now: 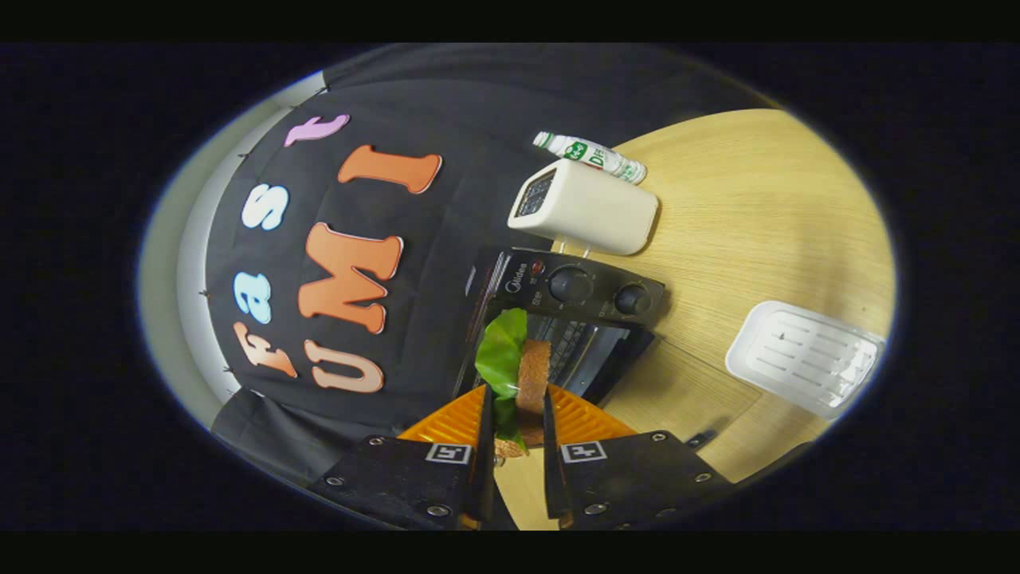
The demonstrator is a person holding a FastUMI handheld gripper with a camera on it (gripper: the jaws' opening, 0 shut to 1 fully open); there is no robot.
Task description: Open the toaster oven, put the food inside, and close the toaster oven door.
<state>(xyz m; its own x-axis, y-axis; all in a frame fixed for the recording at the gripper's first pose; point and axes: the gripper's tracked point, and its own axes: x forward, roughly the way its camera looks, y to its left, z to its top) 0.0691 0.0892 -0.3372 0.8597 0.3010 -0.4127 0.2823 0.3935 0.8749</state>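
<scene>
The hand-held gripper (515,418) pinches a sandwich (522,383) (bread with a green leaf) between both fingers, holding it just in front of the oven (570,319), whose door hangs open. Beyond the oven on the desk (757,215) stand a cream box (586,209) and a bottle (591,155) lying behind it; a white tray (805,359) sits well apart.

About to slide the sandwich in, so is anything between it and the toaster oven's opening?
Nothing visible. The tongs grip the sandwich just ahead of the toaster oven, whose door is already open.
</scene>
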